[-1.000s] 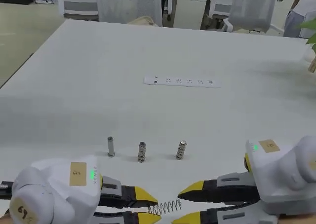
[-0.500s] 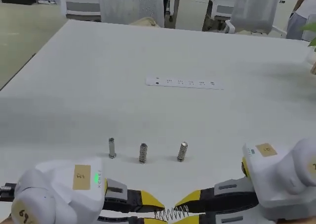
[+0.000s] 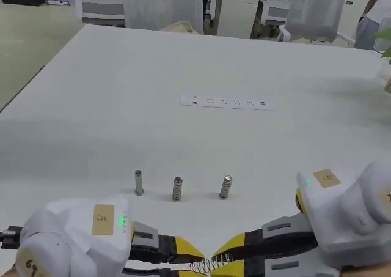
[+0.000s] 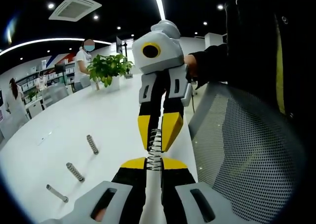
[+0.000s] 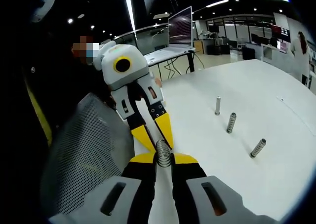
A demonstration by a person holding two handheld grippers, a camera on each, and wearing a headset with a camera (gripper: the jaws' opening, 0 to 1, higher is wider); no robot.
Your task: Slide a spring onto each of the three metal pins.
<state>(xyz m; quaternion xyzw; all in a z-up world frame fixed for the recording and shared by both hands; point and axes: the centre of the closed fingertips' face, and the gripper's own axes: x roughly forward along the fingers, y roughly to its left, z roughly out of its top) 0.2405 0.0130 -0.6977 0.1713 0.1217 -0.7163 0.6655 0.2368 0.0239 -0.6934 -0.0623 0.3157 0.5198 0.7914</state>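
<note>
The left gripper (image 4: 153,163) is seen with its jaws closed on 1 end of a loose spring (image 4: 155,146). It is faced tip to tip by the right gripper (image 5: 163,158), whose jaws are closed about the other end, above the near edge of the table (image 3: 183,63). 3 pins are stood in a row well ahead: the bare pin (image 3: 138,183) at the left, then the middle pin (image 3: 177,189) and right pin (image 3: 225,187), each sleeved by a spring.

A slip is judged the main risk. Were the coil squeezed lengthwise or 1 grip loosened unevenly, it could be flung or dropped off the edge. It could also be deformed by hard pinching.

In the head view the jaw tips and part of the spring are cut off by the frame. How firmly the right pads bite cannot be made out.
</note>
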